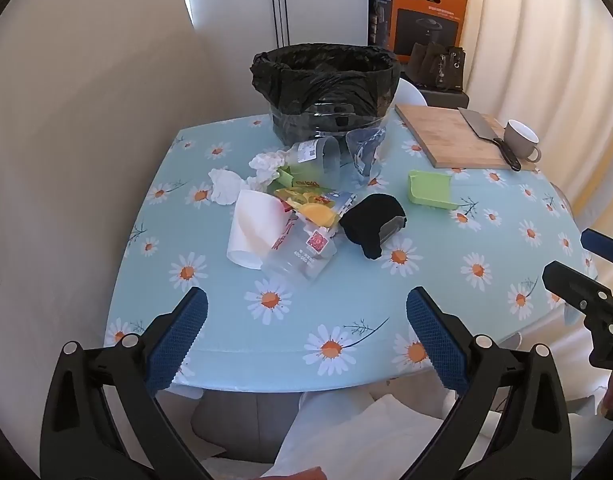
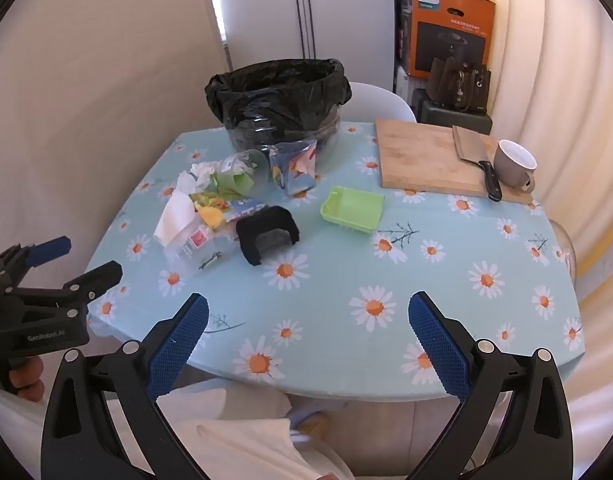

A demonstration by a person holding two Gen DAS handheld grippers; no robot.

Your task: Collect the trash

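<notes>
A: Both tongs are held spread with nothing between the pads: the left gripper [image 1: 306,336] and the right gripper [image 2: 308,336] are poised over the near edge of the table [image 2: 346,280], short of all the trash.

B: Where is the trash found?

A: It is heaped in front of the lined bin [image 1: 324,92], which serves as landmark. Nearest the bin, 2 clear cups [image 1: 326,156] are lying; further from it, crumpled tissues [image 1: 226,186], yellow wrappers [image 1: 306,200], a white paper cup [image 1: 252,228] and a clear bottle [image 1: 302,258] are piled, with a black sock [image 1: 372,224] beside them.

B: How should the first pick be done well?

A: Judging from the layout, 1 outer item, probably the bottle, would be best taken, gripped across its body, lifted clear of the heap and released over the bin's mouth, so that the liner is not dragged.

B: And room to move?

A: Open cloth is left between the heap and the near edge. Right of the bin, a green tray [image 2: 352,208], a cutting board [image 2: 430,160], a cleaver [image 2: 474,148] and a mug [image 2: 514,164] are better avoided.
</notes>
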